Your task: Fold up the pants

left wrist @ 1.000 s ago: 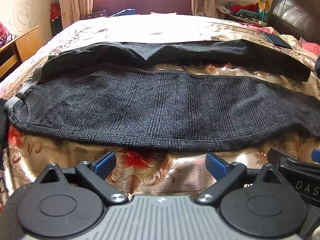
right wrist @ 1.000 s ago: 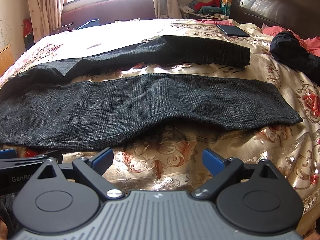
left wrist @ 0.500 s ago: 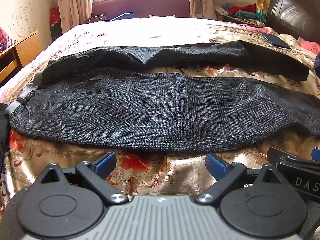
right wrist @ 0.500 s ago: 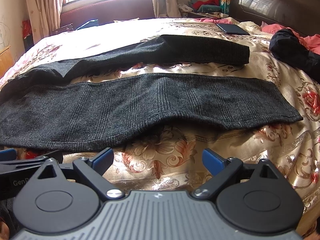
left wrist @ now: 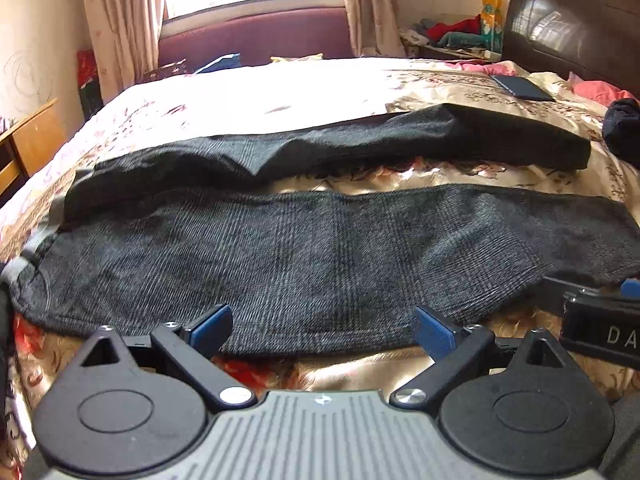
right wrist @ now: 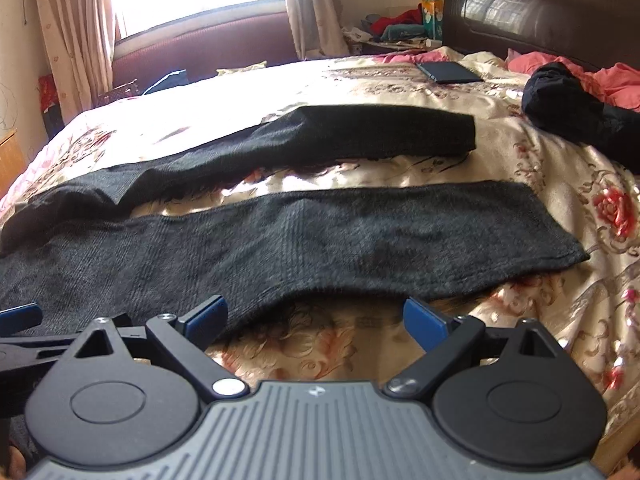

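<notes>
Lying flat across the bed (left wrist: 312, 92), pants (left wrist: 320, 264) spread sideways: waist at 9 o'clock, cuffs at 3 o'clock, both legs parted with a strip of floral quilt showing between them.

Left gripper (left wrist: 322, 326): jaws wide apart, nothing between them. Near leg's hem edge sits right at the fingertips, at 12 o'clock from the tool; the blue pads (left wrist: 210, 326) overlap the cloth edge in view, contact can't be told. Far leg runs from 10 to 2 o'clock, well beyond.

Right gripper (right wrist: 316, 318): jaws also spread, empty. Near leg's lower edge at 12 o'clock, just past the tips; left pad (right wrist: 206, 316) overlaps the cloth, right pad over bare quilt. Near cuff ends at 2 o'clock, far cuff at 1 o'clock.

Each tool shows in the other's view: right gripper at 3 o'clock in the left wrist view, left gripper at 9 o'clock in the right wrist view, both at the near hem.

Off the pants: a dark flat tablet (right wrist: 448, 72) at 1 o'clock near the headboard (right wrist: 552, 8), a black bundle (right wrist: 568, 100) at 2 o'clock.
</notes>
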Demonstrator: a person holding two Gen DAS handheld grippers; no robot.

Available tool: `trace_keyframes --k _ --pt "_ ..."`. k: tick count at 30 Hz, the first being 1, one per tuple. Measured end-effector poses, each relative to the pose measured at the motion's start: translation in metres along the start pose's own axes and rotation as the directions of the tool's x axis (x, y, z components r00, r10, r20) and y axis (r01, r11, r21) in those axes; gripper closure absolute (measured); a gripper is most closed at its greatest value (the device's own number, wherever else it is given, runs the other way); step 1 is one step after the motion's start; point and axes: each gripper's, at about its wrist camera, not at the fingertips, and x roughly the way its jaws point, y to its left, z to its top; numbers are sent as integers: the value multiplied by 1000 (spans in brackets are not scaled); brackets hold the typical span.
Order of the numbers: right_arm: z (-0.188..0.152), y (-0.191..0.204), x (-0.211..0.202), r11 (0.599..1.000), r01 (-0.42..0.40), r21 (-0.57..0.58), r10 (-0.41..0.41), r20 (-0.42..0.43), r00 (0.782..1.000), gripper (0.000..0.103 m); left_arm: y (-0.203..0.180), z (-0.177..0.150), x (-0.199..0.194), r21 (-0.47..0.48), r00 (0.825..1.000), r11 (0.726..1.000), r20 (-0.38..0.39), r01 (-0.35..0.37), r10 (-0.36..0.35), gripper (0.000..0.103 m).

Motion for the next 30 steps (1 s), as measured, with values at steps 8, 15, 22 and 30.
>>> trace_keyframes --k 8,15,22,30 --pt "13 -129 4 948 132 289 -126 -40 991 18 -70 29 16 128 988 981 33 143 -148 0" --pt "3 -212 44 816 94 570 -55 -85 995 52 -127 29 34 240 968 939 -10 247 -252 0" --pt "15 -229 70 770 35 637 -30 -20 999 65 -148 30 47 289 957 914 -38 284 -286 0" --pt "14 -261 62 703 -7 711 -17 27 999 101 -157 34 53 310 951 901 -54 305 -303 0"
